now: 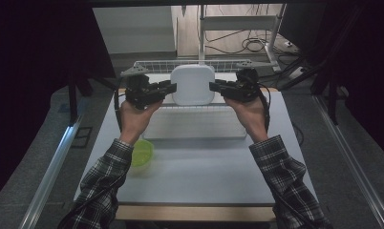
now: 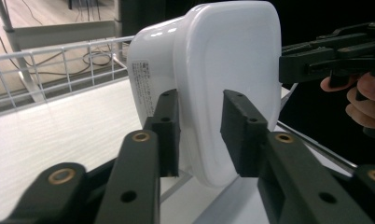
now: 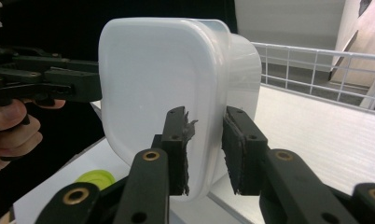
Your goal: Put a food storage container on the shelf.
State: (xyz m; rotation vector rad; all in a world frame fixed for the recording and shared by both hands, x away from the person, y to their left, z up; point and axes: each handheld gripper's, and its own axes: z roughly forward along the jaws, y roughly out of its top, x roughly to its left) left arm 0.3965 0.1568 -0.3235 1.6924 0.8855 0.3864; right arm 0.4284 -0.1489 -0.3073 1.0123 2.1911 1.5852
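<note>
A white lidded plastic container (image 1: 193, 83) is held up on edge above the back of the table, its lid facing me. My left gripper (image 1: 172, 88) is shut on its left rim, and my right gripper (image 1: 213, 87) is shut on its right rim. In the left gripper view the jaws (image 2: 200, 133) pinch the lid edge of the container (image 2: 223, 70), with the right gripper (image 2: 325, 58) beyond it. In the right gripper view the jaws (image 3: 205, 154) clamp the opposite edge of the container (image 3: 167, 79), and the left gripper (image 3: 50, 84) shows at far left.
A white wire rack (image 1: 180, 64) stands at the back of the table, just behind the container. Below the container lies a white ribbed tray (image 1: 195, 126). A green bowl (image 1: 142, 152) sits by my left forearm. The grey tabletop (image 1: 195, 176) extends toward me.
</note>
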